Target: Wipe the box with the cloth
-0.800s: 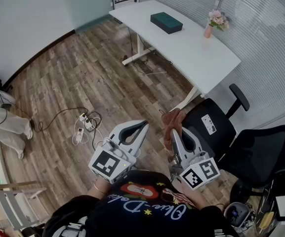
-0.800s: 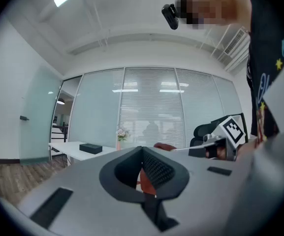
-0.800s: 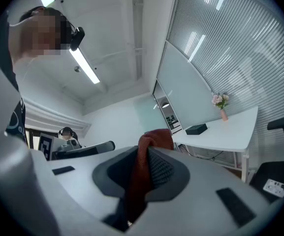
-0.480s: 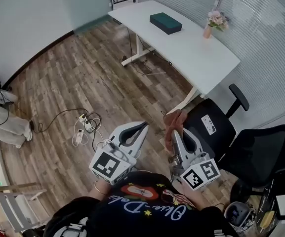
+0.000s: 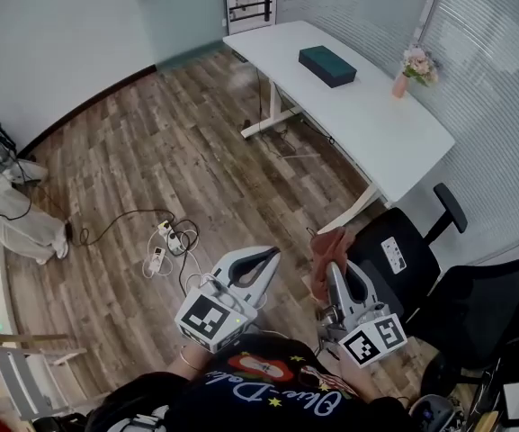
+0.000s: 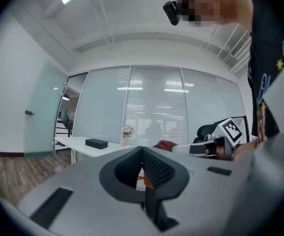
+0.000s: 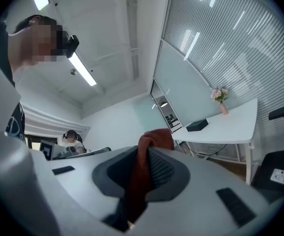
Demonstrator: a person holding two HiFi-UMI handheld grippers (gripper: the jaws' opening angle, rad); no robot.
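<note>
Close to the person, the left gripper [image 5: 271,254] was held with its jaws pressed together, and nothing was caught between them. Just beside it, the right gripper [image 5: 332,265] was clamped on the red cloth [image 5: 327,244], and a bunch of cloth was left sticking up past the tips. A black chair [image 5: 394,252] was seen just past the right gripper. Further out, wires [image 5: 165,239] were spread on the wood floor [image 5: 151,151]. The white table [image 5: 376,133] was set well apart from both grippers, ahead and a bit to the right. The dark box [image 5: 327,66] was laid flat on the far part of the table, with its long side turned along the table's length. A pink vase [image 5: 400,85] was stood near it. The box had not been touched yet. The right gripper was judged to be the nearer one, so the cloth would have to be carried forward, around the chair.
</note>
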